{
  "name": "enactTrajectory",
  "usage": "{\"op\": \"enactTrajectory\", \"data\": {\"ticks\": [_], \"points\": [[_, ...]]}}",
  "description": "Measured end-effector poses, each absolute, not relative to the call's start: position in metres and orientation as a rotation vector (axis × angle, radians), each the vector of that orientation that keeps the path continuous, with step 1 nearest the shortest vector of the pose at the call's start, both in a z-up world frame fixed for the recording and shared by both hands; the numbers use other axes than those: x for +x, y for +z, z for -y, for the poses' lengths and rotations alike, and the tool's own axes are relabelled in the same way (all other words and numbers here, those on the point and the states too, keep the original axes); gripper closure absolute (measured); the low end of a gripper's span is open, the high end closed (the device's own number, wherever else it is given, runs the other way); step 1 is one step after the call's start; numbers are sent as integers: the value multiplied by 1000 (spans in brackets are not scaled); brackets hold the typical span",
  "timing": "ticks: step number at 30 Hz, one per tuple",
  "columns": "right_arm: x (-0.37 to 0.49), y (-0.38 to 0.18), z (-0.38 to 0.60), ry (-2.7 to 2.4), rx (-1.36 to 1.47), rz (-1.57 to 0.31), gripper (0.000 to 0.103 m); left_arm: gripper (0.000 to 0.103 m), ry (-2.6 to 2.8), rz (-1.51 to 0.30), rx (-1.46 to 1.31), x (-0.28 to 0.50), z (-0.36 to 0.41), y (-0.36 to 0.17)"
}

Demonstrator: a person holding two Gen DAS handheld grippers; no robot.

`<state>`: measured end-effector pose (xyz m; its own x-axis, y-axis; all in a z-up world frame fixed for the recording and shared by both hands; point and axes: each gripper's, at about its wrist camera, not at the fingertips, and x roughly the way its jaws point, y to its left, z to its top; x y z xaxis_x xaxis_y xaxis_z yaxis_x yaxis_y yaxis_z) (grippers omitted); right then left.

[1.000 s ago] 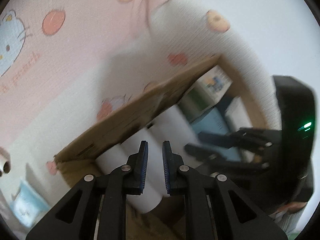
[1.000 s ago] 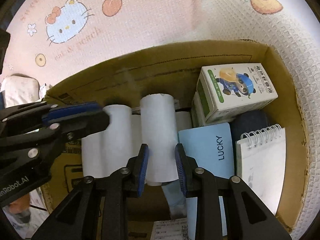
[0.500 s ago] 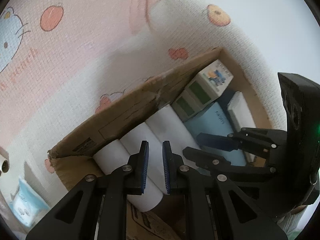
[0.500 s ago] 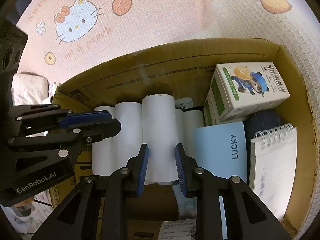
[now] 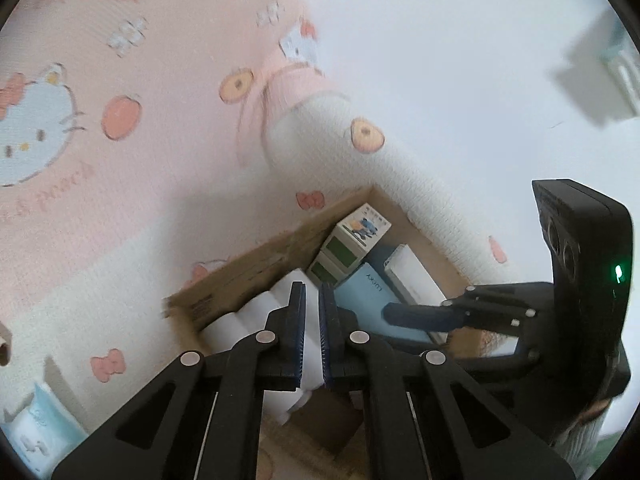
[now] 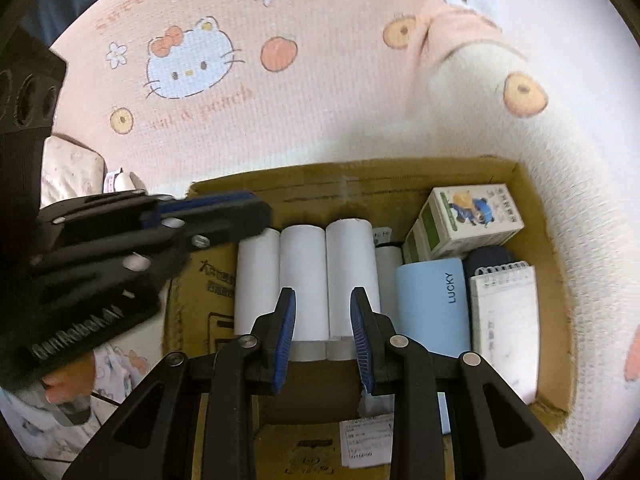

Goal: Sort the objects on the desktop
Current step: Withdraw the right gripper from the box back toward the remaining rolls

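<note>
A cardboard box (image 6: 360,178) lies on a pink Hello Kitty blanket. It holds several white paper rolls (image 6: 302,280), a white-and-green carton (image 6: 468,216), a light blue "LUCKY" notebook (image 6: 432,312) and a spiral notepad (image 6: 504,320). My right gripper (image 6: 324,316) hangs open and empty above the rolls. My left gripper (image 5: 312,320) is nearly shut with a narrow gap and holds nothing; it is above the box's left side. The box (image 5: 248,276) and the right gripper (image 5: 424,314) also show in the left wrist view.
A pale blue tissue pack (image 5: 36,432) lies on the blanket at lower left in the left wrist view. A small white packet (image 6: 116,180) lies left of the box. The blanket (image 6: 280,120) rises in a fold behind the box.
Both grippers have lifted up and away from the box, so more blanket shows. The right gripper's jaws have opened wider. The rolls stay in the box.
</note>
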<state>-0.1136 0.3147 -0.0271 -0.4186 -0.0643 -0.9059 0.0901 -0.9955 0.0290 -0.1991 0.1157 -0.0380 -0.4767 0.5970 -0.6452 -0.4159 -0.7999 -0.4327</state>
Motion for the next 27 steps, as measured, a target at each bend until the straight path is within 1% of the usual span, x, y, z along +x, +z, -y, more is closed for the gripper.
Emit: {"op": "enactTrajectory", "data": {"ticks": [2, 6, 7, 8, 12, 15, 18, 24, 27], "points": [[-103, -23, -288, -2585, 1614, -41, 78, 96, 2302, 281, -1069, -187, -96, -36], [-90, -12, -272, -2624, 1575, -94, 78, 96, 2342, 293, -1048, -163, -55, -44], [-91, -13, -264, -2616, 1570, -115, 78, 96, 2346, 291, -1062, -159, -45, -48], [-103, -29, -259, -2602, 1564, -140, 78, 96, 2362, 288, -1069, -154, -35, -52], [-106, -25, -227, -2558, 1542, -242, 78, 96, 2423, 321, -1054, -137, 5, -62], [-119, -30, -194, -2513, 1505, -311, 78, 96, 2489, 334, -1025, -125, 30, -67], [-114, -34, -161, -2474, 1474, -384, 78, 96, 2567, 340, -986, -112, 59, -78], [-113, -49, -100, -2430, 1455, -434, 78, 96, 2718, 532, -1018, -97, 123, -123], [-121, -60, -66, -2397, 1434, -436, 78, 96, 2759, 617, -1102, -97, 151, -141]]}}
